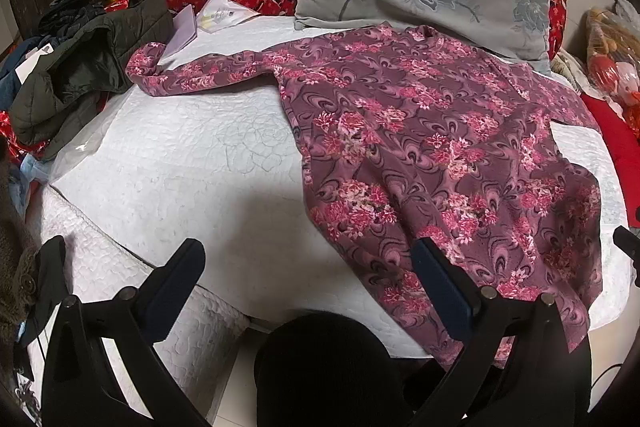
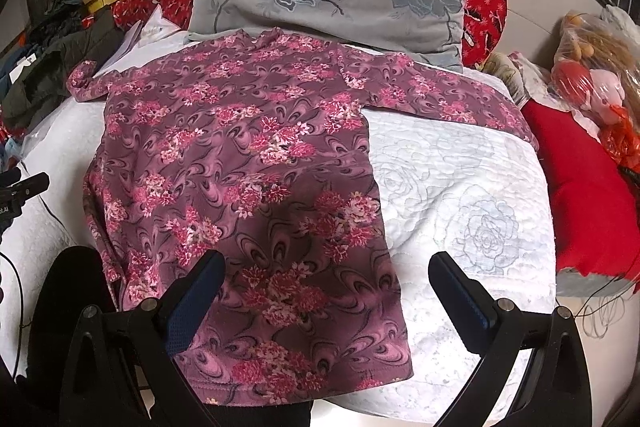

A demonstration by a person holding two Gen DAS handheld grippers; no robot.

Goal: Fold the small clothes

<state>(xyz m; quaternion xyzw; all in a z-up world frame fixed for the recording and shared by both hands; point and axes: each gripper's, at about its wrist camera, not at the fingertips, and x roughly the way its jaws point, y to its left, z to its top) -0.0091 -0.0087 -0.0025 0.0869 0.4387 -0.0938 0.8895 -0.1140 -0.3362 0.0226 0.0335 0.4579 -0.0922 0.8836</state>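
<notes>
- Flowery shirt [image 2: 240, 167] lies flat on the bed [image 2: 460, 187], sleeves out, hem under the right gripper [image 2: 324, 287].
- Both grippers gape wide, empty; left gripper [image 1: 308, 267] sits left of it.
- Folding looks unstarted, so probably grab a sleeve next.

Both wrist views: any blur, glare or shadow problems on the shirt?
Left wrist: shirt sharp, no glare; strong fisheye bend and dark corners. Right wrist: the same bend, a soft shadow on the shirt's lower part, print still readable.
</notes>
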